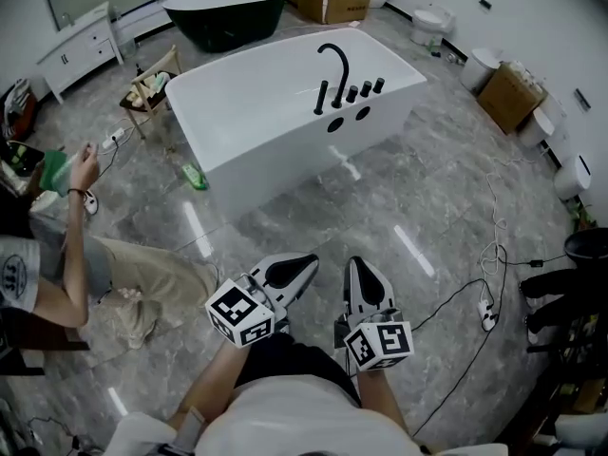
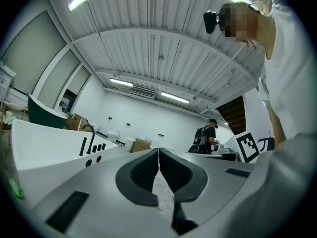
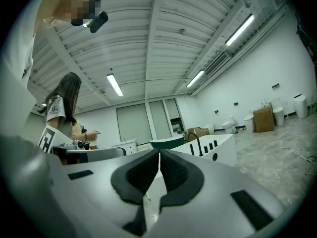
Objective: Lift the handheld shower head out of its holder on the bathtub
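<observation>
While both tools are carried level and close to the operator's body, the head view shows the left hand-held gripper [image 1: 304,264] and the right hand-held gripper [image 1: 361,272] closed and empty. This is judged a carrying posture before the approach. The slim black handheld shower head [image 1: 321,98] stands upright on the rim of the white rectangular bathtub [image 1: 285,155], just beside the curved black spout [image 1: 334,63]; its holder is too small to make out. Bare grey marble floor [image 1: 399,188] separates the tools from the tub. A seated person [image 1: 57,283] and a green bottle [image 1: 195,176] lie left of the path, and black cables [image 1: 470,316] lie to the right.

Left gripper view: the pads meet with nothing between them. The tub and its fittings appear far left, and a standing person with a backpack [image 2: 204,138] is well beyond.

Right gripper view: the jaws are likewise together and empty. The tub fittings sit just right of the tips, well apart, with nothing obstructing.
</observation>
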### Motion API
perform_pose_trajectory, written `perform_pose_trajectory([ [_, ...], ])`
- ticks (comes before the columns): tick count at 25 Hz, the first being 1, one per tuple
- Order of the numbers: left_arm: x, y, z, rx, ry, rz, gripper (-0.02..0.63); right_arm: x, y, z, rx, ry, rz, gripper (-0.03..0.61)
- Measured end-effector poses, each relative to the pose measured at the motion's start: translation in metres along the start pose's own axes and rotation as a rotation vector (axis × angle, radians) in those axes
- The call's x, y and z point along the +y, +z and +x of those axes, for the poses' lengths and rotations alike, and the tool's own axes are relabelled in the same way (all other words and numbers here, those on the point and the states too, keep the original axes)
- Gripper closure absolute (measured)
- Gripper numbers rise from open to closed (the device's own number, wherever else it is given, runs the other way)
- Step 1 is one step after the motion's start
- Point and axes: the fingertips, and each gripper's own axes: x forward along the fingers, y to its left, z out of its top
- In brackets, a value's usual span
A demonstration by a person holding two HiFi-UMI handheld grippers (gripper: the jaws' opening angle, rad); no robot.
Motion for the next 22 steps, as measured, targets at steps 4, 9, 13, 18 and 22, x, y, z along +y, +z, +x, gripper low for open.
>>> perform_pose_trajectory([
  [4,0.005,0.002,0.000,-0.002,-0.028,0.005,0.601,0.006,-0.005,0.010,-0.011,-0.004,0.013,0.558],
  [9,0.013,0.003,-0.003,0.016,-0.043,0.019,0.601,0.011,-0.001,0.024,-0.029,0.004,0.019,0.558],
  [13,0.022,0.002,-0.002,0.017,-0.030,0.023,0.601,0.006,-0.001,0.033,-0.032,0.008,0.027,0.558],
  [18,0.039,0.005,0.001,0.015,-0.016,0.021,0.601,0.003,0.001,0.049,-0.036,0.011,0.022,0.558],
  [22,0.051,0.009,0.016,0.018,-0.017,0.018,0.601,-0.007,0.005,0.064,-0.036,0.016,0.024,0.558],
])
